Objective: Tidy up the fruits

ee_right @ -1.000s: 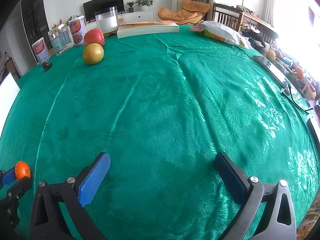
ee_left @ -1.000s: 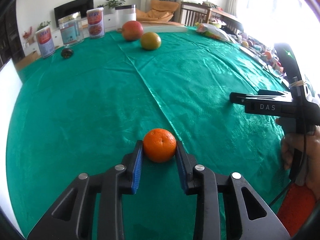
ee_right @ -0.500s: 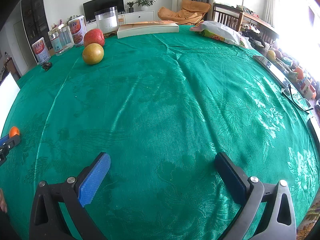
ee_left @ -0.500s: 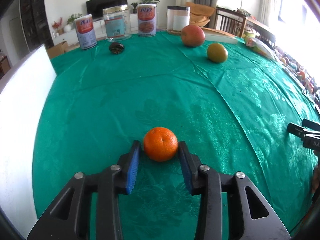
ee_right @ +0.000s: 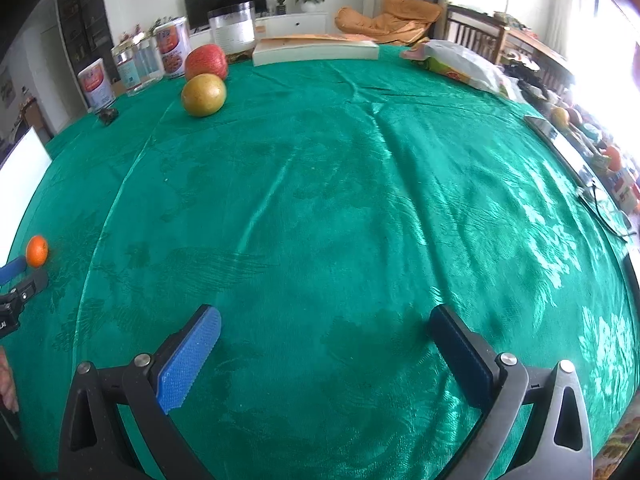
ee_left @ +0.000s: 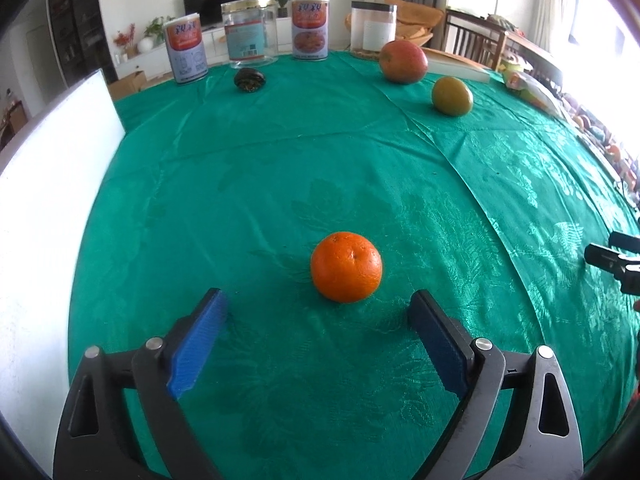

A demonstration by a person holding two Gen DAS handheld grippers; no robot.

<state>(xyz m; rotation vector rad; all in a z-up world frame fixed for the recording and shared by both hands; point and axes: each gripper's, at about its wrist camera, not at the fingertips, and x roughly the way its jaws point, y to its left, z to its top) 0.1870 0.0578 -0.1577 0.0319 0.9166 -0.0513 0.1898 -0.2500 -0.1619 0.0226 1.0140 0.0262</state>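
On the green tablecloth [ee_left: 280, 184], an orange [ee_left: 346, 267] sat released

Left gripper [ee_left: 318, 322] had just been opening; its jaws stood wide, the orange just ahead of the pads, touching neither. Right gripper [ee_right: 326, 332] hung wide open, holding nothing. Far off, a red fruit [ee_left: 403, 61] and a yellow-green fruit [ee_left: 452, 95] lay near each other

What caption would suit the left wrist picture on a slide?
Left gripper, fingers just opened, leaves an orange free on the green tablecloth; two more fruits wait by the far cans.
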